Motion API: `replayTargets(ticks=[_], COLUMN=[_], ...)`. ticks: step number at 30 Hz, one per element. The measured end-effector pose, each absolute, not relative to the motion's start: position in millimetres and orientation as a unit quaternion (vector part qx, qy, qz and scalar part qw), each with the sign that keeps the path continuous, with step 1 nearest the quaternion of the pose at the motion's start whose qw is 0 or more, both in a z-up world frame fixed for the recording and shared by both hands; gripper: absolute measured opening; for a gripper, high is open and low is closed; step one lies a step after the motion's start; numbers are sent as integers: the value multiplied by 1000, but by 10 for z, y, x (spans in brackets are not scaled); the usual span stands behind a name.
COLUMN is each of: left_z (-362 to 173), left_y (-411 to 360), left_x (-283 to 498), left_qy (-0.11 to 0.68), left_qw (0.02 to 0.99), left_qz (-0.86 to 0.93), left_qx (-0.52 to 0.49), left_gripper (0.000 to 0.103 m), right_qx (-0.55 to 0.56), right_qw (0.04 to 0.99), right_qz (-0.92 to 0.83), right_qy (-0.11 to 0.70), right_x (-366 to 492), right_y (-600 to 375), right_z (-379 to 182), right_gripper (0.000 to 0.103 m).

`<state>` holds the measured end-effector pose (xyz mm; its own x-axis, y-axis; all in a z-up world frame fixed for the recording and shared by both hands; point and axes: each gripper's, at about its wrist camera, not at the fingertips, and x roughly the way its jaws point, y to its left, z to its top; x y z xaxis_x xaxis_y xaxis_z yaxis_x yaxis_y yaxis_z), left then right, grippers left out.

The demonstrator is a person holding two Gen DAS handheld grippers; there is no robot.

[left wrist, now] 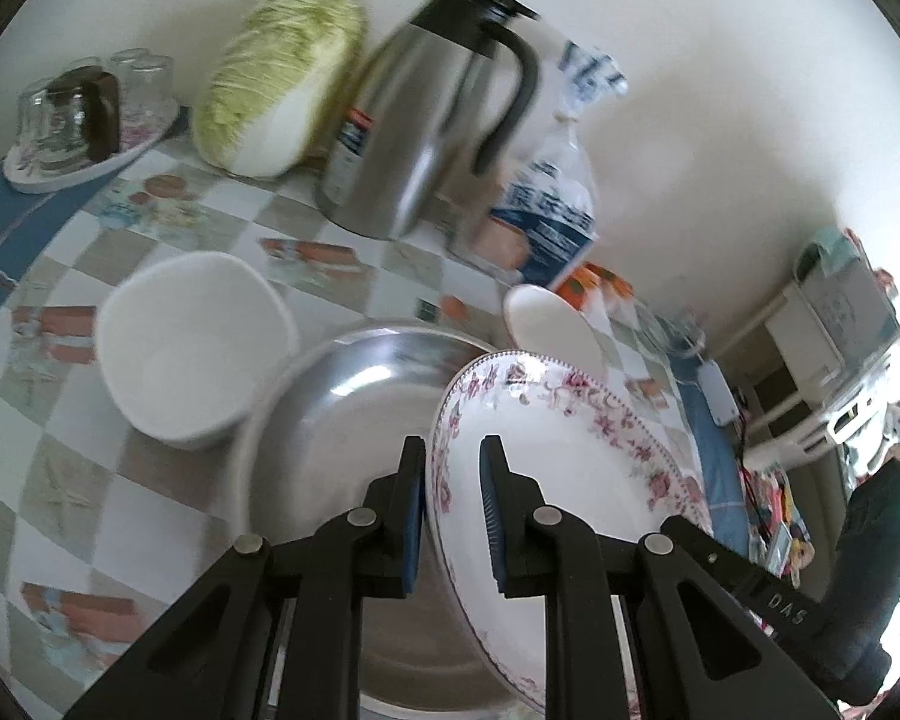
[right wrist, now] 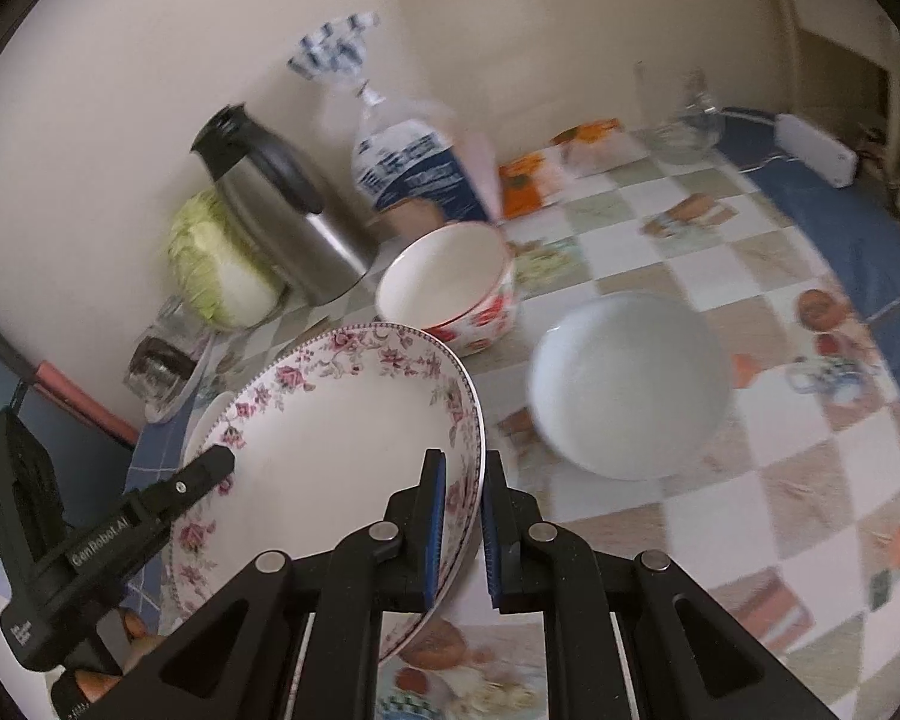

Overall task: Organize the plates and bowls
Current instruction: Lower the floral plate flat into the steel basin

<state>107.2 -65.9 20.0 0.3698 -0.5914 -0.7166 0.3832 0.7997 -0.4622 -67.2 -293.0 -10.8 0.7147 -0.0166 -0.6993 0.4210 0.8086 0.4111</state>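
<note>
A white plate with a pink floral rim (left wrist: 570,480) is held tilted in the air by both grippers. My left gripper (left wrist: 453,456) is shut on its left rim, over a large steel bowl (left wrist: 354,408). My right gripper (right wrist: 462,474) is shut on the opposite rim of the floral plate (right wrist: 342,438). One of the left gripper's fingers (right wrist: 210,462) shows at that plate's far side. A white square bowl (left wrist: 192,342) sits left of the steel bowl. A red-flowered bowl (right wrist: 450,282) and a plain white bowl (right wrist: 624,384) stand on the checked tablecloth.
Against the back wall stand a steel thermos jug (left wrist: 426,120), a napa cabbage (left wrist: 276,84) and a plastic bag (left wrist: 546,204). A tray of upturned glasses (left wrist: 72,120) is at the far left. A glass jug (right wrist: 684,114) and a white power adapter (right wrist: 816,150) lie far right.
</note>
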Motion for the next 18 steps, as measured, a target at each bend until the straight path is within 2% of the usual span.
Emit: replayTargets(ticks=[9, 18], left_z=[103, -44], left_y=[-369, -405], left_x=[1243, 1244], left_qy=[488, 502], left_qw=[829, 823], left_qz=[-253, -250], left_qx=[-102, -89], left_gripper=[19, 19], right_qx=[280, 280], right_qw=[878, 868], right_qz=[-87, -89], right_qy=[379, 401], right_x=[-265, -187], right_y=[-2632, -2590], right_z=[-214, -371], right_gripper=[12, 12])
